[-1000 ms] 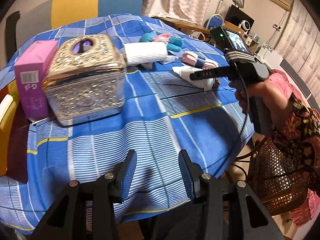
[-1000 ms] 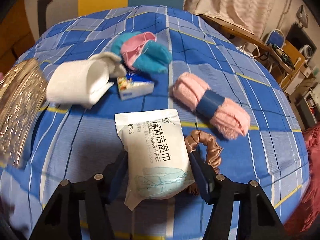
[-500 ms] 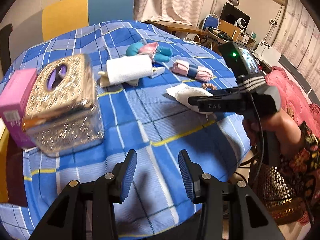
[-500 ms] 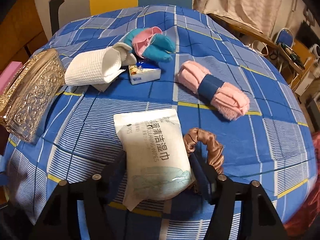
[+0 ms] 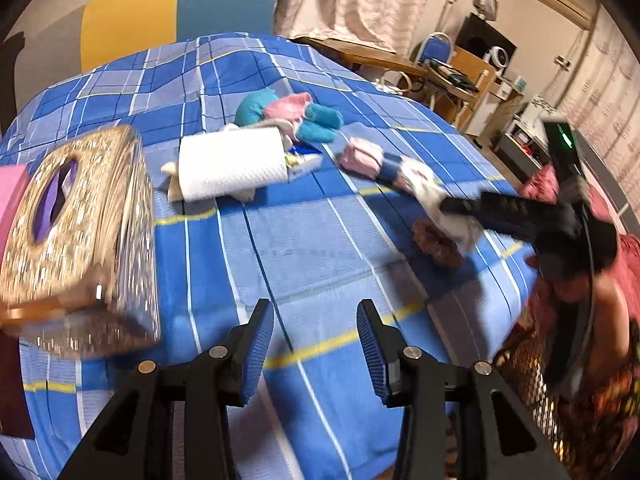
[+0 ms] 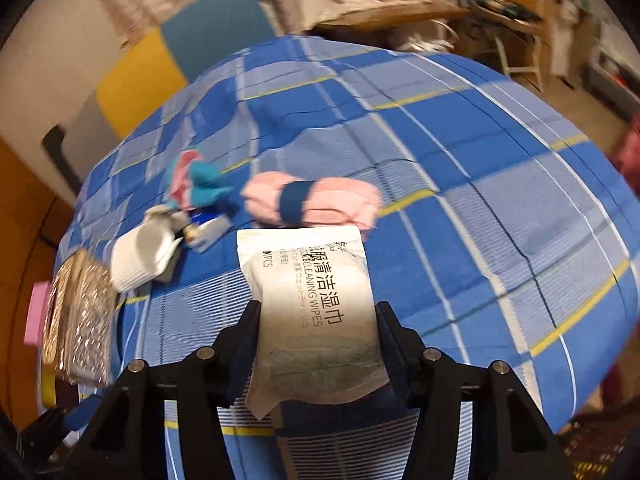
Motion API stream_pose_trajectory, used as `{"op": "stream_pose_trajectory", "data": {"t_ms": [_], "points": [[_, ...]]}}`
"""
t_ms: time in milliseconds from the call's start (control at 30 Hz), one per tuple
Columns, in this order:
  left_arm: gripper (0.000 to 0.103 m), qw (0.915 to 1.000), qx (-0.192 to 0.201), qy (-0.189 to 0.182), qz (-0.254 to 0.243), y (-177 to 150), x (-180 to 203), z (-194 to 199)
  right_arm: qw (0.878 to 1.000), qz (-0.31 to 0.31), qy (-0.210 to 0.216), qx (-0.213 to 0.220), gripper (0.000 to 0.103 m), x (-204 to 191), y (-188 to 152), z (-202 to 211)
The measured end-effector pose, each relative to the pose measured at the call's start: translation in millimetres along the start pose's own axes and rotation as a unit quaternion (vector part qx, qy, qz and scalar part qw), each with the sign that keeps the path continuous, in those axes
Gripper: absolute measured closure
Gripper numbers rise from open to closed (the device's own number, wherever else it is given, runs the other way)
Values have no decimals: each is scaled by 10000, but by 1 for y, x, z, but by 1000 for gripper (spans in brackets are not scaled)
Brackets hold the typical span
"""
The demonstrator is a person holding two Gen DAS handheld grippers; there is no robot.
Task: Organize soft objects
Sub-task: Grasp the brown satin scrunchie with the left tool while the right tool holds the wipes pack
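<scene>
Right gripper [image 6: 318,330] has just squeezed onto the wipes pack [image 6: 312,300]; left gripper [image 5: 316,338] gapes empty, and only its view shows the brown scrunchie [image 5: 436,242].

Readable print found on one item only: the white wipes pack [image 6: 316,308], seen in the right wrist view.
- English line along the pack: "CLEANING WIPES", with letters before it cut off.
- Large Chinese characters beside that line: "服清洁湿巾"; the first characters are partly hidden at the top edge.
- Near the upper left corner: "PCS", the count ahead of it unclear.
- One further small line of print, too fine to read.

Small box [image 6: 208,232] carries print, blurred, illegible. Left wrist view: nothing legible.
</scene>
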State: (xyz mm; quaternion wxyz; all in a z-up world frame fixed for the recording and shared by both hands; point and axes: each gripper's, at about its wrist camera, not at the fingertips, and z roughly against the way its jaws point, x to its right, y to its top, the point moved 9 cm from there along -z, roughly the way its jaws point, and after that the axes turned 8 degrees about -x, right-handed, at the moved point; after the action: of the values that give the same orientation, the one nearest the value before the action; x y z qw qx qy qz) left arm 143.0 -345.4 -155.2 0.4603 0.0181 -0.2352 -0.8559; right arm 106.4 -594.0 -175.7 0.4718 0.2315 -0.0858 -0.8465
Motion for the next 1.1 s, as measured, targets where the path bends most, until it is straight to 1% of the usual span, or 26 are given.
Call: {"op": "stream_pose_trajectory", "data": {"t_ms": [67, 100, 133, 167, 233, 267, 300, 400, 500, 600, 733, 767, 800, 833, 867, 933, 967, 1033, 1100], "points": [[59, 10000, 30, 60, 69, 16, -2, -4, 10000, -74, -16, 26, 46, 6, 2, 1], [57, 9999, -9, 69, 86, 23, -1, -8, 9998, -141, -53, 101, 46, 9, 4, 4], [54, 9999, -54, 60, 95, 26, 0, -12, 9997, -178, -43, 156, 46, 11, 6, 6], [48, 9999, -102, -33, 101, 31, 5, -17, 9994, -260, 2, 243, 46, 14, 9, 9], [40, 9996, -166, -226, 60, 34, 18, -26, 9981, -424, 126, 420, 46, 21, 15, 20], [39, 9994, -197, -285, 25, 35, 23, -30, 9978, -443, 80, 482, 46, 25, 17, 24], [39, 9989, -265, -371, -43, 36, 33, -37, 9977, -436, -56, 523, 46, 29, 19, 26], [39, 9974, -446, -519, -244, 39, 63, -56, 9954, -504, -617, 531, 46, 49, 22, 28], [39, 9950, -592, -620, -507, 43, 96, -75, 9940, -758, -658, 433, 46, 64, 23, 24], [39, 9925, -776, -634, -701, 45, 119, -96, 9930, -869, -690, 406, 46, 73, 25, 23], [41, 9904, -1047, -640, -635, 44, 126, -123, 9931, -870, -663, 431, 46, 73, 26, 25], [45, 9911, -979, -668, -608, 45, 124, -125, 9932, -857, -658, 433, 46, 72, 25, 24], [61, 9931, -775, -643, -607, 49, 121, -123, 9935, -822, -662, 419, 46, 70, 25, 23], [67, 9937, -718, -588, -627, 49, 118, -122, 9938, -800, -655, 411, 46, 68, 24, 22], [74, 9935, -760, -521, -674, 47, 114, -124, 9941, -785, -639, 401, 46, 66, 24, 22], [83, 9930, -700, -457, -829, 44, 107, -120, 9951, -721, -565, 382, 46, 61, 24, 20], [86, 9927, -684, -354, -932, 42, 103, -118, 9956, -678, -526, 387, 46, 57, 24, 19], [89, 9916, -650, -211, -1095, 37, 93, -113, 9966, -561, -464, 393, 46, 49, 23, 19], [89, 9925, -602, -155, -1048, 32, 77, -104, 9977, -444, -361, 364, 46, 39, 20, 18]]}}
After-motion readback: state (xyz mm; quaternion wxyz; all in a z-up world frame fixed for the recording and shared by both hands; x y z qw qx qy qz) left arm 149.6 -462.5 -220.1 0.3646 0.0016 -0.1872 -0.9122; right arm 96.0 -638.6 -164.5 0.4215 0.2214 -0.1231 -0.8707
